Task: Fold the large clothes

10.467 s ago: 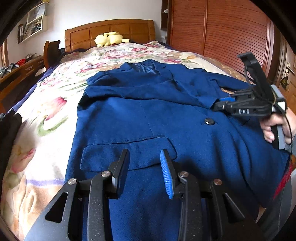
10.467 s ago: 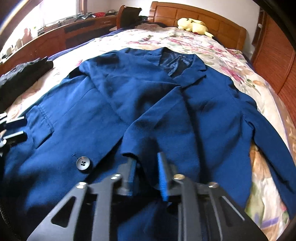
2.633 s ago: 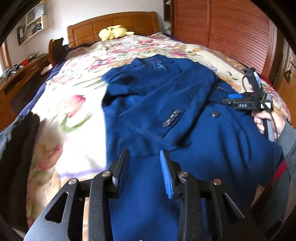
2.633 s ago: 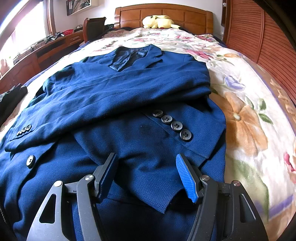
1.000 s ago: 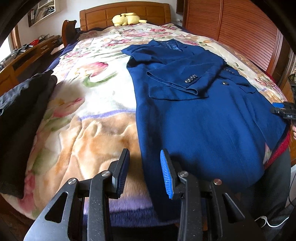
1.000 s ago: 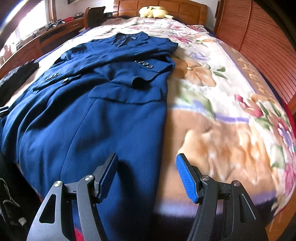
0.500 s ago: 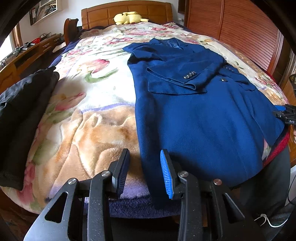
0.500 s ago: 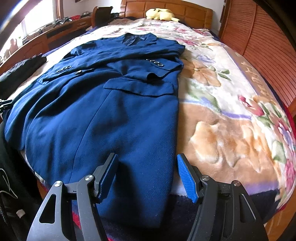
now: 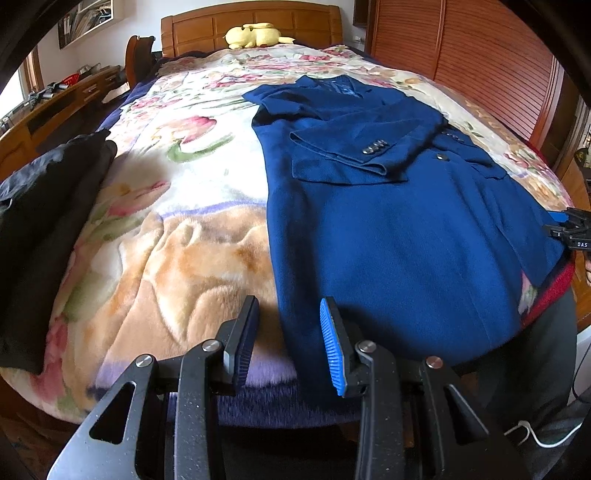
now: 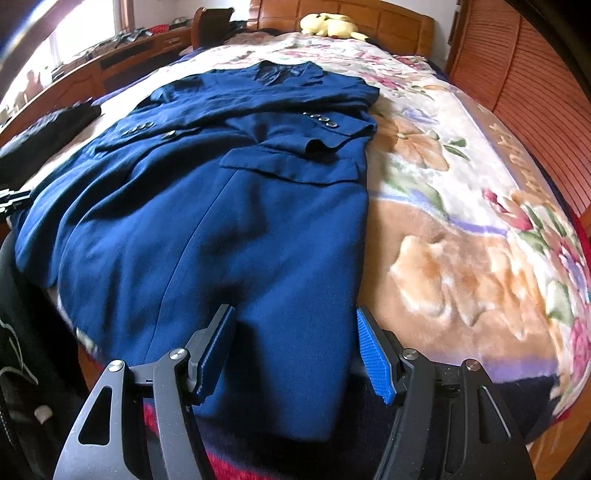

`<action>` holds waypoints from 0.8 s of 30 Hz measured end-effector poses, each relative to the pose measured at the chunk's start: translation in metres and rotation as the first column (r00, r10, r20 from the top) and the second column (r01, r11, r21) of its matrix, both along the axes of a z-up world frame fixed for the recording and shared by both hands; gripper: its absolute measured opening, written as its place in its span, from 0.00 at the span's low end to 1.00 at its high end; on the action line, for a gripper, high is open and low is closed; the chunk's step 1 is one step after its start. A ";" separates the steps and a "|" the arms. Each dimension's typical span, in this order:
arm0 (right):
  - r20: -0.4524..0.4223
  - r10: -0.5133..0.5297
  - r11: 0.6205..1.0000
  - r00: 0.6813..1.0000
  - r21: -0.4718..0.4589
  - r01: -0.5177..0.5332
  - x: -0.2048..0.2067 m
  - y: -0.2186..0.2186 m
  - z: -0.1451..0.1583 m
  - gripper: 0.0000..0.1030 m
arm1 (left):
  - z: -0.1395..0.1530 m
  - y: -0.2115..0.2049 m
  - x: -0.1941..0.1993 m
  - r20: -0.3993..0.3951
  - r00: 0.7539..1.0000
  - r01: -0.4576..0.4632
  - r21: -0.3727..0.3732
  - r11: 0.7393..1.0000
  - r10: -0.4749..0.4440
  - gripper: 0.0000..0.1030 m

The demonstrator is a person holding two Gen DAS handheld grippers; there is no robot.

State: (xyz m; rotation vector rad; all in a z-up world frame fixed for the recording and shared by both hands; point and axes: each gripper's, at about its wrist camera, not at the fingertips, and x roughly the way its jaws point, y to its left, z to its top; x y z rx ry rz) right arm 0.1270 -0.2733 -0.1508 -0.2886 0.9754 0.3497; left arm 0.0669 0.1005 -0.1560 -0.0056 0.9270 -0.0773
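Materials, bed scene
Jacket (image 9: 399,236): matt woven cloth. Blanket (image 9: 177,229): plush fleece. Headboard (image 9: 207,29), upper frame: glossy wood. Fingers (image 9: 334,347): ribbed plastic pads.

Blue jacket (image 10: 229,229) spread on floral blanket (image 10: 461,240), both sleeves folded across the chest. Right gripper (image 10: 295,347) at bottom centre, jaws apart above the hem, holding nothing.

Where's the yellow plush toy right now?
The yellow plush toy lies at the head of the bed against the wooden headboard, beyond the blue jacket, in both views.
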 end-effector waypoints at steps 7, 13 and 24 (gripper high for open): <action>-0.025 0.017 0.998 1.000 0.055 -0.016 -0.005 0.000 0.001 0.40 | -0.001 0.003 -0.010 0.018 1.000 -0.019 -0.050 0.999 0.020 0.33; 0.064 0.006 0.992 0.998 0.122 -0.014 -0.005 -0.001 0.020 0.08 | 0.016 0.003 -0.005 0.063 0.998 0.007 -0.084 0.996 -0.002 0.04; 0.272 0.000 0.983 0.962 0.175 -0.050 -0.016 0.001 0.102 0.07 | 0.126 -0.024 -0.005 0.335 0.941 0.070 -0.040 0.997 -0.052 0.03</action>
